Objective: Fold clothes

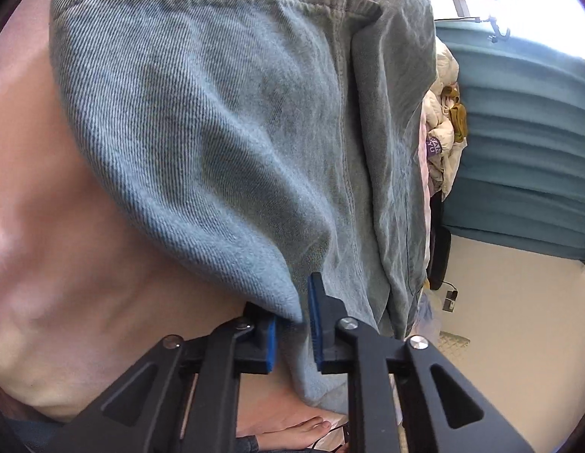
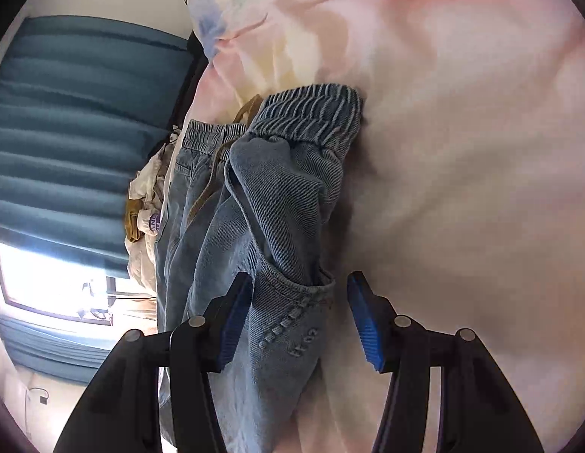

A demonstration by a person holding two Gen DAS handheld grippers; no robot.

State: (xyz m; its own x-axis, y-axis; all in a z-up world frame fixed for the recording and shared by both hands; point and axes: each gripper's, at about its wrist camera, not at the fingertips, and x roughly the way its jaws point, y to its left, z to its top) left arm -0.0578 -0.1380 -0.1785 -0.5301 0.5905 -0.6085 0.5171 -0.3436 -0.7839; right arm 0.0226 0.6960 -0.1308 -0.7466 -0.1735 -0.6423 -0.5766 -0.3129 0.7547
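Note:
A pair of light blue denim trousers [image 1: 216,120] with an elastic waistband lies on a bed with pink and cream sheets [image 1: 47,226]. My left gripper [image 1: 296,321] is shut on a fold of the denim near the lower edge. In the right wrist view the trousers [image 2: 277,207] lie bunched, waistband at the far end, brown drawstring showing. My right gripper [image 2: 298,317] is open, its blue pads either side of a stitched denim pocket, not closed on it.
A pile of white and mustard clothes [image 1: 445,120] lies past the trousers at the bed's edge; it also shows in the right wrist view [image 2: 145,204]. Teal curtains [image 2: 65,120] and a bright window [image 2: 47,283] stand beyond. A bare foot [image 1: 292,426] is on the floor below.

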